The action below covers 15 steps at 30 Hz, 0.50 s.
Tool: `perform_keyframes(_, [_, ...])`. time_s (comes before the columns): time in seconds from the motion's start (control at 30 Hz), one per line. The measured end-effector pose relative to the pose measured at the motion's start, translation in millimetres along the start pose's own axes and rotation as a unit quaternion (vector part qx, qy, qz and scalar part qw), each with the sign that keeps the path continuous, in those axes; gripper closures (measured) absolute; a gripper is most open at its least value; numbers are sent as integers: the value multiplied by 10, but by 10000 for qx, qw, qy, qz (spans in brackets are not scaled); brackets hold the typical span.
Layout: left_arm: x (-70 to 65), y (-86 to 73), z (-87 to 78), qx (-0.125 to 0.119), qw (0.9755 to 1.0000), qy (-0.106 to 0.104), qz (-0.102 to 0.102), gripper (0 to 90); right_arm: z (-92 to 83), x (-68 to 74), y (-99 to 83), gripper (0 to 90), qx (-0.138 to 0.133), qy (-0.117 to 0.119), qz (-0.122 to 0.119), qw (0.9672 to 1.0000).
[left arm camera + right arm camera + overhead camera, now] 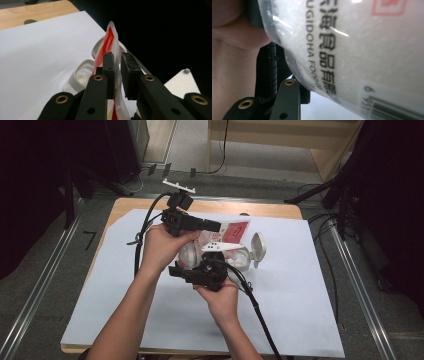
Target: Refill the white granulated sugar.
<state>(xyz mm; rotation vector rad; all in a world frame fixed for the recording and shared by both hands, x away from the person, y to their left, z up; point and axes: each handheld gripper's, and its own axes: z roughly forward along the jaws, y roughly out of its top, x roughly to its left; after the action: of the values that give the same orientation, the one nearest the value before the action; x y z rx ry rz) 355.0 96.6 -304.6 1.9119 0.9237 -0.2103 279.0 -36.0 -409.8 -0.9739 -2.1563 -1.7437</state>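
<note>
Bag pinched by left tool, gripped by right tool.

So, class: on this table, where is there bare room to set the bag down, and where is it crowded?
Free: the white sheet right of the right gripper, out to its right edge, and the wide patch left of the forearms, toward the sheet's left edge. Crowded: the middle, where the left gripper, the red-and-white bag and the open-lidded container bunch together.

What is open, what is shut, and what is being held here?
Red and white plastic bag of white grains: lifted, top edge pinched.
Clear plastic jar with white flip lid: lid open, jar on its side.
Left tongs: shut on the bag's edge.
Right tongs: pressed against the bag's body.
</note>
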Motion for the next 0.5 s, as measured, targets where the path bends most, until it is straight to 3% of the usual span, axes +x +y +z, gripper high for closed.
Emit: perform_keyframes(0.5, [12,-5,76,62,10000,-29,-56,825,-25,-30,-29,626,31,5,81,10000])
